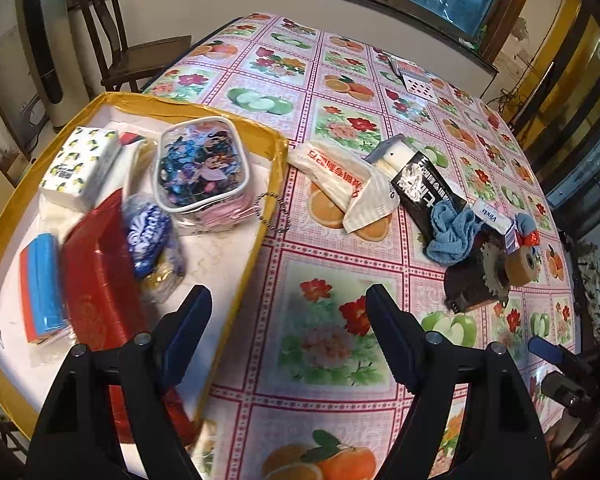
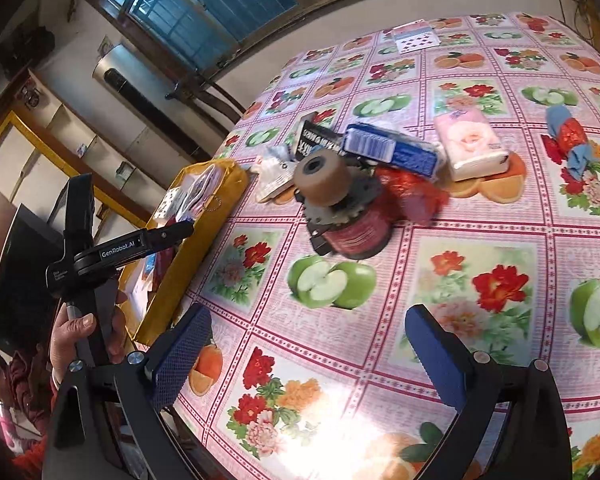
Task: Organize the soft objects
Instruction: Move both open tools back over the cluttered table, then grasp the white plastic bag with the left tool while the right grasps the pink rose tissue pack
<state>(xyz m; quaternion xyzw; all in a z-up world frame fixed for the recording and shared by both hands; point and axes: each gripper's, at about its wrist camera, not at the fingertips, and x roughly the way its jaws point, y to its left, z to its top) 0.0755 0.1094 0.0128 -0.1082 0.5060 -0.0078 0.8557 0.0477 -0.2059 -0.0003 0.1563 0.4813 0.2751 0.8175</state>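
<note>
My left gripper [image 1: 288,300] is open and empty above the right rim of the yellow-edged tray [image 1: 256,240]. In the tray lie a lemon-print tissue pack [image 1: 82,164], a clear cartoon pouch [image 1: 202,168], a blue-white candy bag [image 1: 150,236], a red packet [image 1: 96,280] and a blue-orange sponge [image 1: 42,288]. On the table lie a white bag with red writing [image 1: 340,176], a blue cloth [image 1: 450,232], a blue tissue pack [image 2: 392,148] and a pink rose tissue pack [image 2: 474,144]. My right gripper [image 2: 306,324] is open and empty over the tablecloth, short of the pile.
A tape dispenser with a brown roll [image 2: 340,204] stands mid-table beside a black box [image 1: 424,184] and a red mesh [image 2: 412,192]. Playing cards [image 2: 414,38] lie at the far edge. A wooden chair [image 1: 128,48] stands beyond the tray. A hand [image 2: 76,340] holds the left gripper.
</note>
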